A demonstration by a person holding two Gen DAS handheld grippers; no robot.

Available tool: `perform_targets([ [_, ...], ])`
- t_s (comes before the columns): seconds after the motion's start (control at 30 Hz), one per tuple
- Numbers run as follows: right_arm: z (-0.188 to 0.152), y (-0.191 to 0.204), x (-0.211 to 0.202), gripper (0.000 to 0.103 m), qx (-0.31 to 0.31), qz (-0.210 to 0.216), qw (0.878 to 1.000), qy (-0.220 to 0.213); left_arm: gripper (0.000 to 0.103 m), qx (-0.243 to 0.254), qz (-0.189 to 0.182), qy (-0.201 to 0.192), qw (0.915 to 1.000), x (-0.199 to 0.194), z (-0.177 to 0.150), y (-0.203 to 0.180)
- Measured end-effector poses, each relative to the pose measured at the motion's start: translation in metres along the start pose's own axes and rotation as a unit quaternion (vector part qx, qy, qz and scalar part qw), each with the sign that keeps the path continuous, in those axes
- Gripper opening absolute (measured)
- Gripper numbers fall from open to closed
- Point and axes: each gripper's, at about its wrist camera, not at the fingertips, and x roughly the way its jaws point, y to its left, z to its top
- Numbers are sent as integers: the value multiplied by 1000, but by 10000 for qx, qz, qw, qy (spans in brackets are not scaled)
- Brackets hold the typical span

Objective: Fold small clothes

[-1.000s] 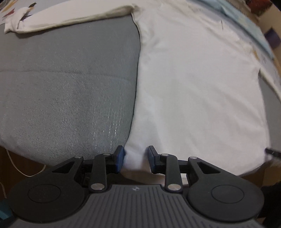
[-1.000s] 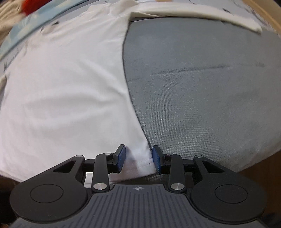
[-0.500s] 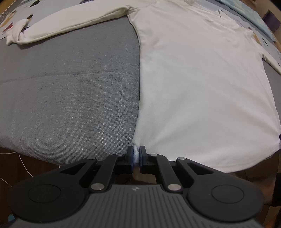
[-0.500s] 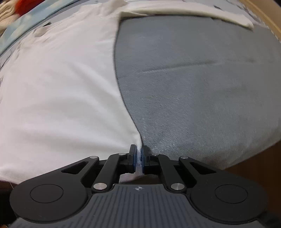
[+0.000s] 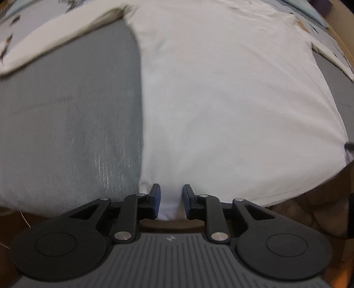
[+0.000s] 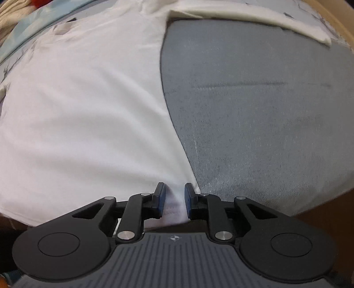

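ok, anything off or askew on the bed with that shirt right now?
Nothing stands out. The white shirt lies flat on the grey cover, both sleeves spread out sideways. Left gripper and right gripper sit at the hem corners, jaws opening, hem fabric between them and not pinched. No tears or stains visible.

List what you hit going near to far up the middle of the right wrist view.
right gripper, jaws opening with the hem between them → white shirt → shirt sleeve, stretched across the grey cushion to the right
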Motion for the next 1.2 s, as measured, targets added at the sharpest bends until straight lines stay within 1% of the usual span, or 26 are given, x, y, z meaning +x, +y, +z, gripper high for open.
perform_targets([
  [0.03, 2, 2, -4, 20, -42, -3, 10000, -74, 29, -25, -80, -157, 9998, -5, 2, -1],
  [0.07, 3, 3, -11, 21, -51, 50, 9996, -261, 31, -89, -161, -275, 9995, -9, 4, 0],
  [0.1, 3, 3, -14, 23, -38, 82, 9994, -342, 34, -176, -262, -361, 9988, -11, 6, 2],
  [0.13, 3, 2, -15, 25, -40, 68, 9995, -316, 36, -223, -281, -336, 9988, -11, 8, 4],
  [0.17, -1, 0, -12, 25, -77, -21, 9998, -183, 37, -231, -167, -173, 9994, -5, 9, 5],
  [0.2, -3, 0, -6, 25, -142, -97, 9999, -3, 35, -203, -23, 7, 9998, 1, 8, 5],
  [0.23, -3, 3, -1, 25, -219, -116, 9997, 47, 36, -177, -5, 53, 9998, 4, 8, 4],
  [0.3, 0, 8, -8, 25, -399, -136, 9990, -111, 37, -135, -76, -107, 9998, -3, 9, 2],
  [0.37, 8, 5, -25, 25, -302, -83, 9983, -490, 38, -215, -195, -469, 9985, -17, 12, 2],
  [0.43, 21, -2, -53, 26, -125, 31, 9932, -1153, 41, -371, -237, -901, 9950, -32, 16, 5],
  [0.47, 29, -8, -75, 27, -26, 156, 9869, -1608, 45, -478, -248, -1141, 9920, -40, 18, 8],
  [0.5, 34, -13, -91, 33, 10, 265, 9810, -1921, 50, -573, -237, -1340, 9890, -46, 20, 10],
  [0.53, 39, -18, -107, 40, -8, 364, 9739, -2242, 52, -648, -190, -1510, 9862, -52, 22, 11],
  [0.6, 41, -24, -131, 47, -110, 386, 9598, -2777, 63, -793, 13, -1828, 9799, -64, 26, 13],
  [0.67, 38, -30, -142, 47, -87, 368, 9454, -3238, 65, -867, 142, -2021, 9754, -73, 31, 15],
  [0.7, 35, -32, -141, 47, 94, 364, 9413, -3356, 65, -973, 69, -1933, 9763, -73, 36, 16],
  [0.73, 35, -35, -135, 47, 386, 401, 9412, -3331, 66, -1020, 111, -1973, 9750, -76, 37, 17],
  [0.77, 37, -40, -134, 47, 737, 580, 9396, -3290, 66, -1073, 147, -1991, 9740, -77, 39, 19],
  [0.83, 44, -39, -124, 47, 956, 626, 9347, -3365, 66, -1163, 185, -1971, 9733, -75, 41, 22],
  [0.9, 47, -29, -116, 47, 839, 529, 9390, -3293, 68, -1206, 273, -1993, 9721, -79, 41, 22],
  [0.93, 48, -24, -115, 47, 734, 491, 9407, -3275, 70, -1207, 387, -2040, 9707, -77, 42, 23],
  [0.97, 49, -20, -113, 47, 586, 455, 9429, -3248, 75, -1229, 607, -2107, 9679, -79, 43, 22],
  [1.0, 50, -18, -112, 47, 485, 441, 9446, -3216, 81, -1273, 895, -2190, 9632, -82, 45, 22],
  [1.03, 55, -9, -104, 47, 421, 433, 9460, -3185, 83, -1302, 1086, -2264, 9592, -87, 49, 25],
  [1.13, 67, -5, -96, 47, 430, 424, 9479, -3129, 83, -1297, 1351, -2293, 9552, -93, 75, 34],
  [1.2, 72, -7, -95, 47, 565, 446, 9473, -3121, 83, -1423, 1449, -2396, 9494, -98, 102, 47],
])
